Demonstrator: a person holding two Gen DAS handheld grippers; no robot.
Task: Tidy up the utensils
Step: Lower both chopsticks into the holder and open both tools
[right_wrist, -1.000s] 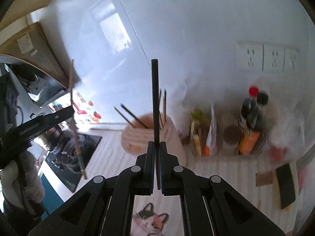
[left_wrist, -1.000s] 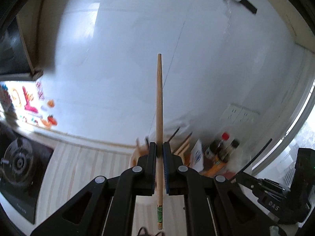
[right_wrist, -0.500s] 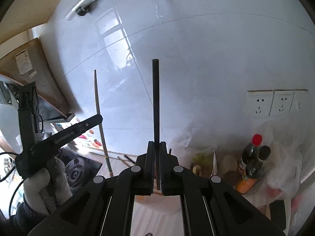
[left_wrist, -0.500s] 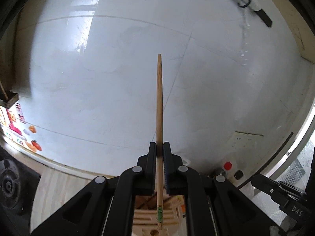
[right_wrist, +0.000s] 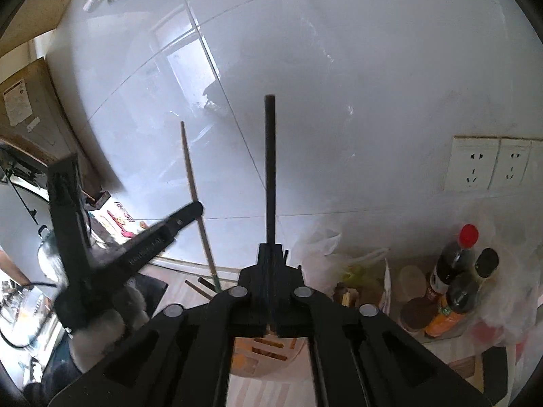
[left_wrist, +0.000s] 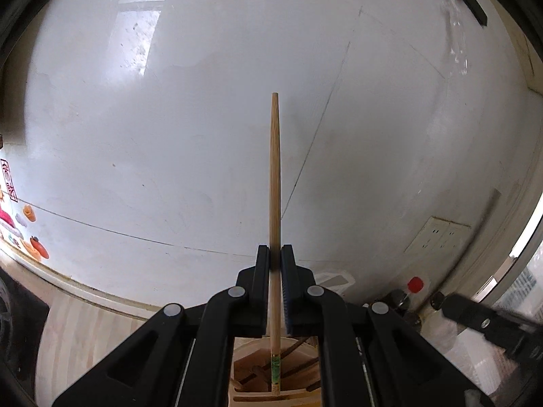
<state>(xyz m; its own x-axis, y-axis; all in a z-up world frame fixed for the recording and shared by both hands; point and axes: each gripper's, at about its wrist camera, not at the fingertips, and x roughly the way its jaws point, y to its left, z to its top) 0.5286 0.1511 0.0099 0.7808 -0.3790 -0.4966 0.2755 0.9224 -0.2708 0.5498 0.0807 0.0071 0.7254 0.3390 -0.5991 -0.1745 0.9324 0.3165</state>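
Observation:
My left gripper [left_wrist: 275, 251] is shut on a wooden chopstick [left_wrist: 275, 169] that stands upright. Its green-banded lower end hangs just over the beige utensil holder [left_wrist: 251, 373], which has dark sticks in it. My right gripper [right_wrist: 271, 247] grips a black chopstick [right_wrist: 269, 169], also upright, and its jaws are closing tighter on it. The holder [right_wrist: 261, 349] sits below and behind these jaws. In the right wrist view the left gripper [right_wrist: 190, 212] and its wooden chopstick [right_wrist: 193, 186] are at the left, held by a white-gloved hand [right_wrist: 101, 332].
A white tiled wall [left_wrist: 203, 135] stands close ahead. Sauce bottles [right_wrist: 454, 271], jars and plastic bags [right_wrist: 509, 305] crowd the counter's right side under the wall sockets [right_wrist: 492, 162]. A black stove [left_wrist: 13, 322] lies at the far left. Two dark sticks [right_wrist: 200, 286] lie by the wall.
Both grippers have moved in toward the wall and the holder. The holder now sits right under both jaws. The wooden chopstick's lower end has sunk toward the holder's rim.

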